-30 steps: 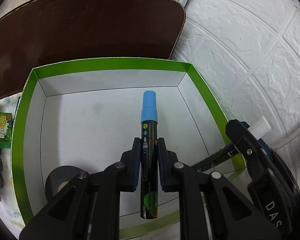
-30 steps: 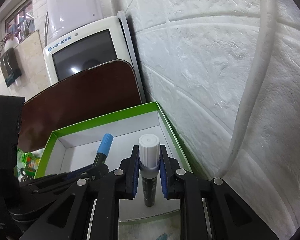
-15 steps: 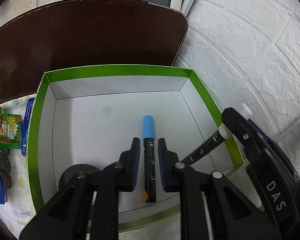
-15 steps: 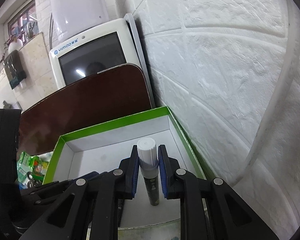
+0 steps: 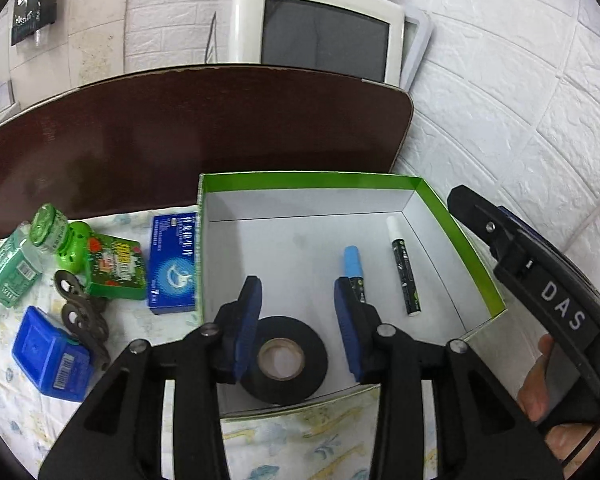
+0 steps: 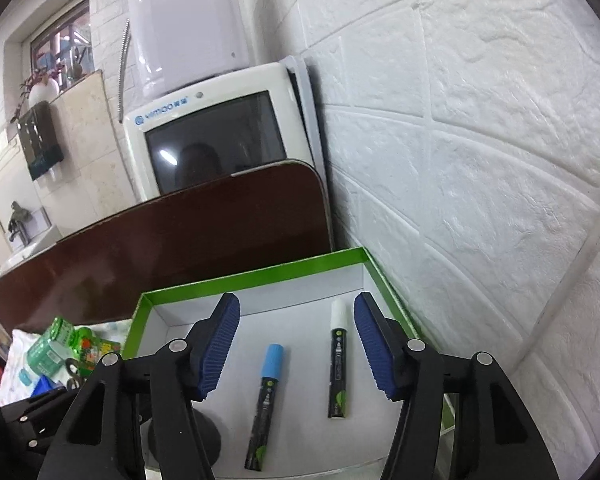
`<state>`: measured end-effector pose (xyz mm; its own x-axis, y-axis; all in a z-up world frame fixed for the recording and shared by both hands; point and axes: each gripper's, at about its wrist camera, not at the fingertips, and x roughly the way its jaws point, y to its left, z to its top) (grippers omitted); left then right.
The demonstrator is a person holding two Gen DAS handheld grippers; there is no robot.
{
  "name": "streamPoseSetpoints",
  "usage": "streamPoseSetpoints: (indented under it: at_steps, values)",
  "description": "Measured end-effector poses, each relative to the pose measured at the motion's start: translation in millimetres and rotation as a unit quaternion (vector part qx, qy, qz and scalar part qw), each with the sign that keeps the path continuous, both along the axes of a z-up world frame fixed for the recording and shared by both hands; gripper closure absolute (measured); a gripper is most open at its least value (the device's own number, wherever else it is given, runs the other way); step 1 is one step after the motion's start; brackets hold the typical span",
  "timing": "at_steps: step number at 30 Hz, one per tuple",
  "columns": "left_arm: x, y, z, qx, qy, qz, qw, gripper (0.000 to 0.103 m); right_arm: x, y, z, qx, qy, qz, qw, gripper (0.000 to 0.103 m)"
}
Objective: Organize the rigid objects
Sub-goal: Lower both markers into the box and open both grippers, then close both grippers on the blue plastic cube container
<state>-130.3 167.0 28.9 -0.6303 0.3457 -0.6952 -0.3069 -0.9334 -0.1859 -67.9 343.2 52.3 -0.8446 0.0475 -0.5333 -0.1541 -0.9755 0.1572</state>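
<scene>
Both markers lie flat in the green box (image 5: 476,264), blue-capped marker (image 6: 266,400) left of the white-capped marker (image 6: 338,364). Left gripper (image 5: 298,322) and right gripper (image 6: 296,350) are empty, jaws opening. I'd lift clear of the walls, then go for the loose items left of the box.

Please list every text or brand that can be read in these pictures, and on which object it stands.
"YIMOO": white monitor, beside a round logo; the reading is uncertain.
"DAS": body of the right gripper.
Blue box, green packet, green bottle, both markers: print too small or blurred to read.
</scene>
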Motion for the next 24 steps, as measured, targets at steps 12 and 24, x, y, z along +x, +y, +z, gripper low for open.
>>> streamPoseSetpoints:
  at_steps: [12, 24]
  values:
    - [22.9, -125.7, 10.8, 0.010, 0.013, 0.121, 0.9925, 0.062, 11.5, -89.0, -0.9, -0.005, -0.027, 0.133, 0.991, 0.043]
    - [35.2, -220.9, -21.6, 0.025, -0.026, 0.197, 0.9798, 0.055, -2.4, -197.8, -34.8, -0.036, -0.086, 0.241, 0.966, 0.043]
